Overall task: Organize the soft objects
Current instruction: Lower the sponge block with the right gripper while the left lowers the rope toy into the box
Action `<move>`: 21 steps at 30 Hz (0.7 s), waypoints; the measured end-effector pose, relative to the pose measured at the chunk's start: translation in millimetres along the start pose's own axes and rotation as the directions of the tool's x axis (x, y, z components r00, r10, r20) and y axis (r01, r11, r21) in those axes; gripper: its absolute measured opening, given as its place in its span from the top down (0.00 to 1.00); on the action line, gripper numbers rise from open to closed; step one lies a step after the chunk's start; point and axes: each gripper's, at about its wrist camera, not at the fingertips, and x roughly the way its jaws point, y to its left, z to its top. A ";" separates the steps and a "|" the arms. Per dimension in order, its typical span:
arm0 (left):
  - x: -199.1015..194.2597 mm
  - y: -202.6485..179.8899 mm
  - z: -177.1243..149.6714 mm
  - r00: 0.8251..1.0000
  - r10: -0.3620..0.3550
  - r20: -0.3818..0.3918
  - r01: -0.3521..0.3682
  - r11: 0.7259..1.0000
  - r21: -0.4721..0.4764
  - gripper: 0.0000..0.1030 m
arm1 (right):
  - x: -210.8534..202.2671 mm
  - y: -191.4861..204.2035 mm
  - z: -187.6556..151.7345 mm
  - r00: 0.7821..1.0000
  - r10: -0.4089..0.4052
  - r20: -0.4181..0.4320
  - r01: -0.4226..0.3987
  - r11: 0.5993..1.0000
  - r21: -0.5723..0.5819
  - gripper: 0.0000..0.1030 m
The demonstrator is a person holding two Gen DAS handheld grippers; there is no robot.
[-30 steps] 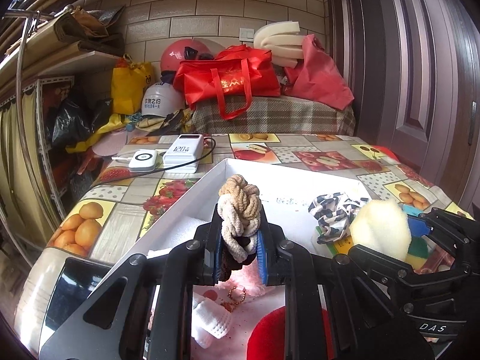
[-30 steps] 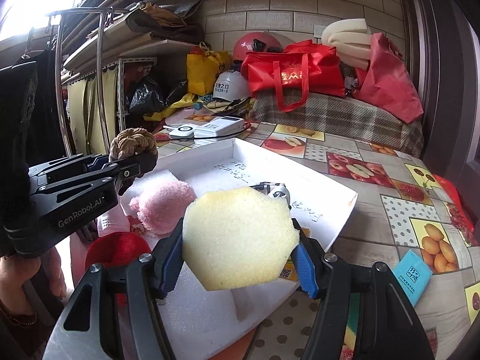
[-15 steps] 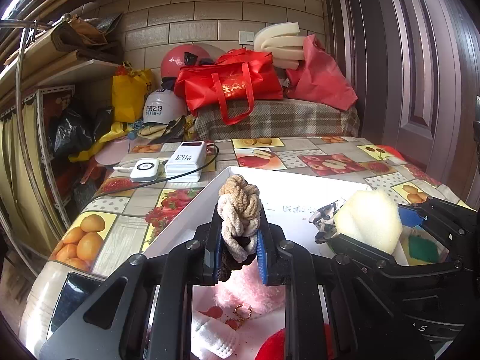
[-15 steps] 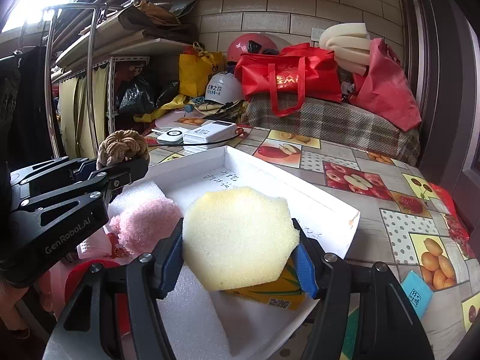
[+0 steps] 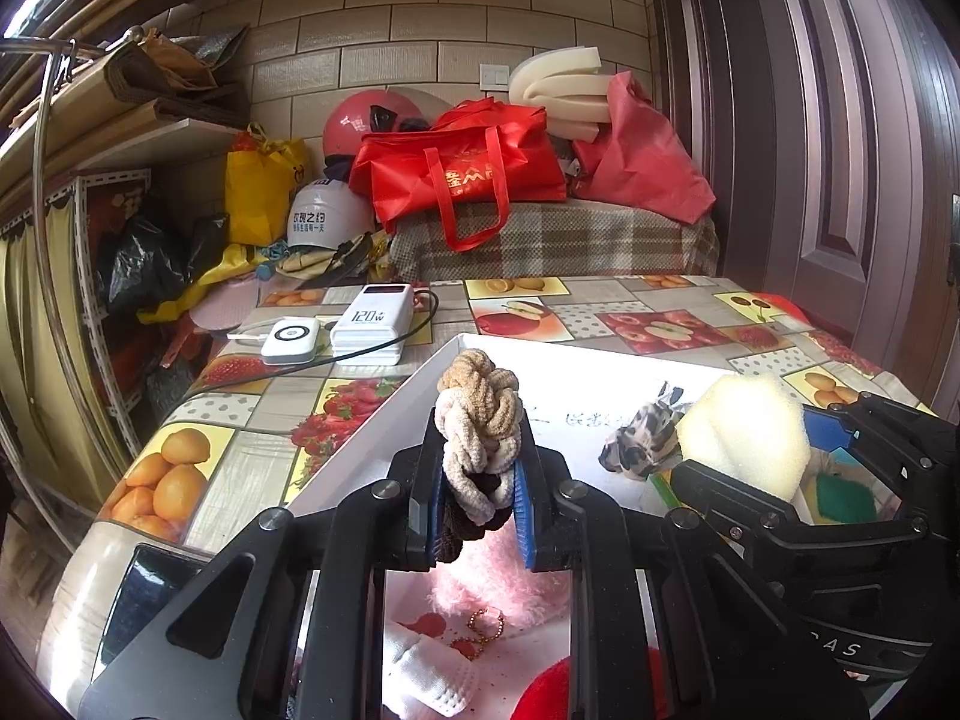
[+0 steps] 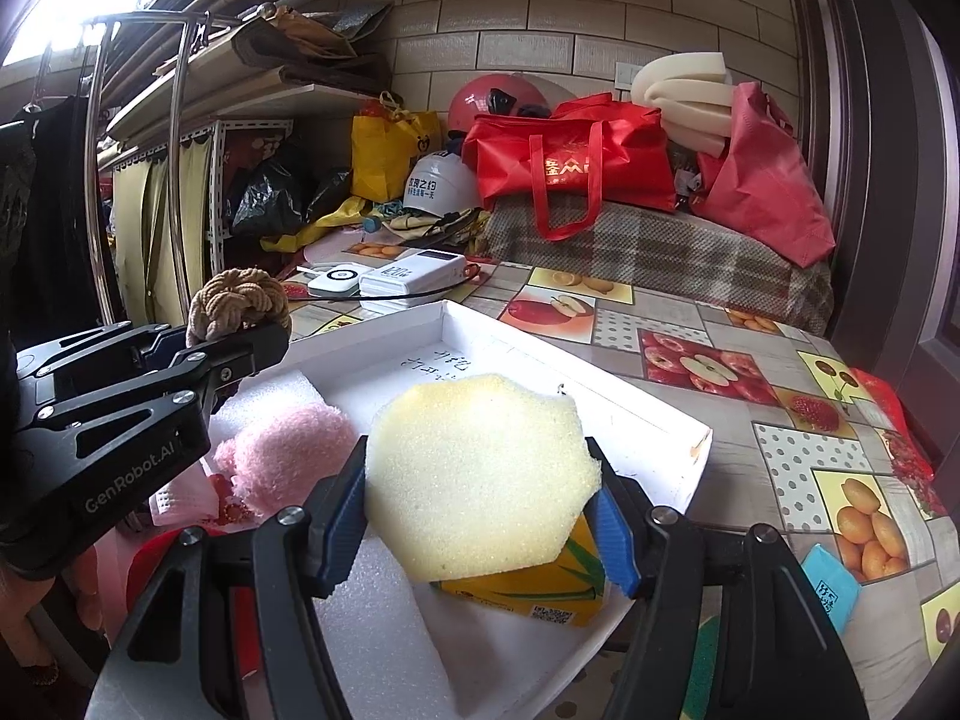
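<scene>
foam lines the white tray (image 5: 384, 420), and we take that tray as our landmark. from the left wrist view, our left gripper (image 5: 477, 492) has its jaws pressed tight on a bundle of beige and brown hair ties (image 5: 480, 420), held up above the tray's near-left part so, we judge, it can be set down inside. below it in the tray lie a pink fluffy thing (image 5: 480, 576), a white knitted piece (image 5: 420, 672) and something red (image 5: 540, 690), so the soft things are being gathered here. toward the tray's right side a black-and-white patterned scrunchie (image 5: 642, 438) rests on the foam, and our right gripper (image 5: 750, 480) reaches in from the tray's right with a pale yellow sponge (image 5: 744, 432).

from the right wrist view, the right gripper (image 6: 480, 510) has its blue pads (image 6: 345, 498) on both edges of the sponge (image 6: 480, 468); the jaws have just been easing apart with the sponge between them, so we read this as the start of a release. it hangs over the tray's (image 6: 600, 396) near-right part, just above a yellow carton (image 6: 540, 588) that sits at the tray's near edge. the left gripper (image 6: 252, 348) shows at the tray's left side with the hair ties (image 6: 237, 300), above the pink fluffy thing (image 6: 288, 450).
</scene>
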 end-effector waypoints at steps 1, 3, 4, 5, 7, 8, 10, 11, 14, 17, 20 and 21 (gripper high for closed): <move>0.2 0.2 0.1 1.000 0.000 0.000 0.000 1.000 0.000 0.83 | 0.0 0.1 0.0 1.000 0.000 0.000 0.000 1.000 0.001 0.36; -0.1 0.1 0.0 1.000 0.000 0.000 0.000 1.000 0.000 0.83 | -0.1 0.3 0.2 1.000 -0.001 0.000 0.001 1.000 0.000 0.36; 0.1 0.2 0.1 1.000 0.000 0.000 0.000 1.000 0.001 0.82 | -0.1 0.2 0.2 1.000 -0.001 0.000 0.001 1.000 0.000 0.36; 0.1 0.2 0.0 1.000 0.000 0.000 0.000 1.000 0.000 0.82 | -0.1 0.2 0.3 1.000 -0.001 0.000 0.001 1.000 -0.001 0.36; -0.1 0.3 -0.1 1.000 0.000 0.000 0.000 1.000 0.000 0.82 | 0.0 0.1 0.2 1.000 -0.002 -0.001 0.002 1.000 0.000 0.36; -0.2 0.2 0.0 1.000 0.001 0.002 -0.001 1.000 0.000 0.82 | -0.1 -0.1 0.1 1.000 -0.002 -0.001 0.002 1.000 0.000 0.36; -2.3 0.6 -0.1 1.000 0.009 0.015 -0.009 1.000 0.001 0.78 | 0.2 -1.2 0.4 1.000 -0.005 -0.004 0.005 1.000 0.003 0.35; -3.6 0.6 -0.1 1.000 0.014 0.022 -0.014 1.000 0.003 0.78 | 0.6 -1.5 0.6 1.000 -0.007 -0.007 0.007 1.000 0.005 0.33; -11.0 0.3 -1.1 0.997 0.038 0.062 -0.039 0.999 0.005 0.37 | 1.1 -2.0 1.0 1.000 -0.012 -0.012 0.012 1.000 0.007 0.14; -14.7 1.3 -1.4 0.994 0.072 0.082 -0.072 0.997 -0.001 0.00 | 0.5 -0.1 1.0 1.000 -0.021 -0.007 0.021 1.000 -0.004 0.00; -17.6 6.1 -1.3 0.991 0.103 0.088 -0.101 0.995 -0.029 0.00 | 1.3 2.2 1.2 1.000 -0.028 -0.010 0.027 1.000 -0.015 0.00; -18.7 7.9 -1.4 0.990 0.106 0.088 -0.103 0.994 -0.040 0.00 | 1.8 2.2 1.2 1.000 -0.028 -0.011 0.028 0.999 -0.017 0.00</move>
